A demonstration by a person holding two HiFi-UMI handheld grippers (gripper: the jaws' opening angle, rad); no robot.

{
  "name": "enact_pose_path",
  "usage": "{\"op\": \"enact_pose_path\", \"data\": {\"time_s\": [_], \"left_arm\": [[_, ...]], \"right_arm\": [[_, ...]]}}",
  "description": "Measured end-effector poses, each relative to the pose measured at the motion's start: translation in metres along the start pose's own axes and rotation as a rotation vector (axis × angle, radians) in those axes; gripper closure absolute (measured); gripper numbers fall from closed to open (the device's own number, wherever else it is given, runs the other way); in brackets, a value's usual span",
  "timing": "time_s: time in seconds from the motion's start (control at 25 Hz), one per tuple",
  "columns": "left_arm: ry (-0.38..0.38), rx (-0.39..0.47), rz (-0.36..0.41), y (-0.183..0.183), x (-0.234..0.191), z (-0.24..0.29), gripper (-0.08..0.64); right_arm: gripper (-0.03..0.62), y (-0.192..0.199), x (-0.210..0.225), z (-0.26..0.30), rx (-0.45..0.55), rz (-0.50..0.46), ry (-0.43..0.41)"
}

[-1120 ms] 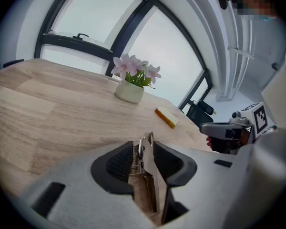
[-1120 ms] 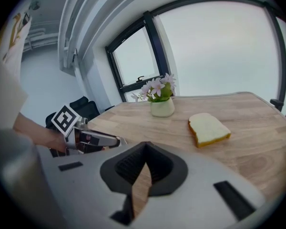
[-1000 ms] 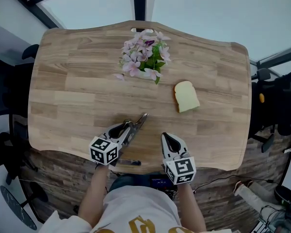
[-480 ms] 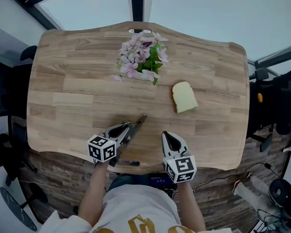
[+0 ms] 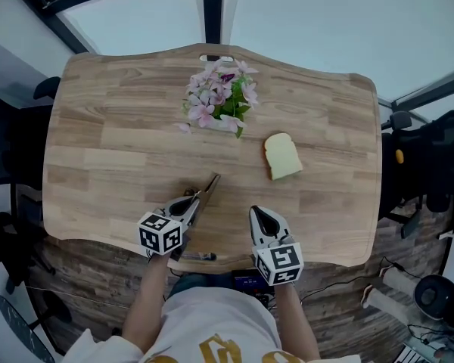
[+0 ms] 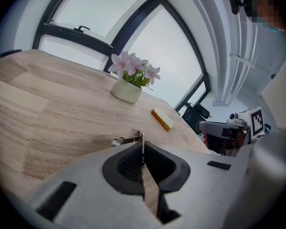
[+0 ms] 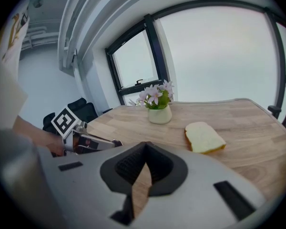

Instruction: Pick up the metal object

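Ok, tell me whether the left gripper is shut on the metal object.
Shut: the left gripper has just been closing and pinches the metal object between its jaws.

Bright diffuse daylight, soft shadows, fisheye-warped edges, dark corners

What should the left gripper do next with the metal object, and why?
Probably lift the left gripper slightly: its jaws have just been closing and now pinch the metal object, which looks to lie on the table.
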State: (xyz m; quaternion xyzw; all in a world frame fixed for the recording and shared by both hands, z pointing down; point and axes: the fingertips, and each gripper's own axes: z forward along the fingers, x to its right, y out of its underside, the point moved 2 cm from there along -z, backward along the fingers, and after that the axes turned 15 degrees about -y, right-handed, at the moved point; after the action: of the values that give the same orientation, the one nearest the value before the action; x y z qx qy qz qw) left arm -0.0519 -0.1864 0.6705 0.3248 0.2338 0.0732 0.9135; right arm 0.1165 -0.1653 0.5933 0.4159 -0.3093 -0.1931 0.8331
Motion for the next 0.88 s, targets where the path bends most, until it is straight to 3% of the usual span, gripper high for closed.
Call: {"op": "enact_pose_path", "data": {"time_s": [0.48, 0.6, 0.88], "left_arm": [[-0.046, 0.065, 0.065, -0.016, 0.002, -0.02, 0.54], [-0.068, 0.113, 0.088, -0.028, 0.003, -0.032, 0.54], [-0.068, 0.252, 0.141, -0.059, 0.021, -0.069, 0.54]], "right_arm": [[0.581, -0.009, -0.008, -0.013, 0.054, 0.042, 0.024], [0.581, -0.013, -0.013, -0.018, 0.043, 0.006, 0.038], [0.581, -0.025, -0.033, -0.031, 0.127, 0.041, 0.046]]}}
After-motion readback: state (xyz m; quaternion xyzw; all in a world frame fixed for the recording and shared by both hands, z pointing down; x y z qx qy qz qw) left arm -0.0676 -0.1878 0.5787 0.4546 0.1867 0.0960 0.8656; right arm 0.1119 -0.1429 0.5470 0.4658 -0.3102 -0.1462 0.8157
